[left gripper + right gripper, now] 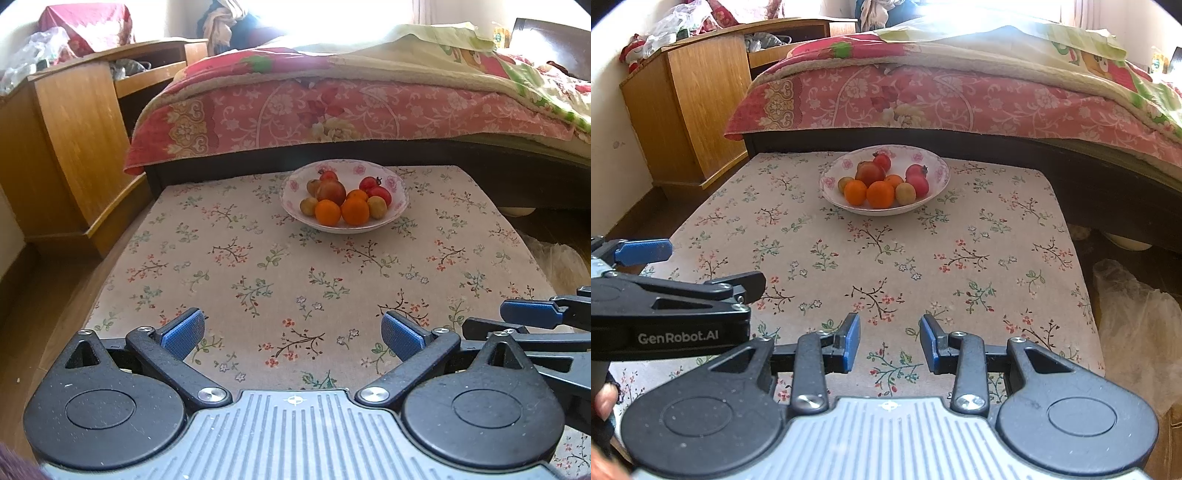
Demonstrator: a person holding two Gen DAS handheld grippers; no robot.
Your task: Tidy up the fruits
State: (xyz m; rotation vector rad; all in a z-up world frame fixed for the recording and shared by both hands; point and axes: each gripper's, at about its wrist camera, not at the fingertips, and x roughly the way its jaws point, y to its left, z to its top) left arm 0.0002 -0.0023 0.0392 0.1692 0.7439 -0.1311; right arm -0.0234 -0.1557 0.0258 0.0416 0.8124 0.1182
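I have both claws low over the near edge of the tabletop (229,258), side by side. My left claw (291,334) has its blue pads spread wide with nothing between them. My right claw (889,341) is also parted, a narrower gap, holding nothing. From the left view I see the right claw's pad poking in at the right edge; from the right view the left claw sits at the left, just beside mine.

The fruits are all in the bowl (400,192), a white dish with pink flowers on its rim, standing near the far edge of the tabletop, about midway along it and well apart from both claws. In it I count two oranges (327,212) at the front touching each other, a third orange partly hidden behind them, a big dark red fruit (331,191) at the left middle, red fruits (380,192) at the right and one at the back, and small yellow-green ones (376,206) at either end of the front row.

The tabletop carries a flowered cloth. Right behind its far edge stands a bed (332,110) with a pink quilt, and to the left a wooden cabinet (74,129).
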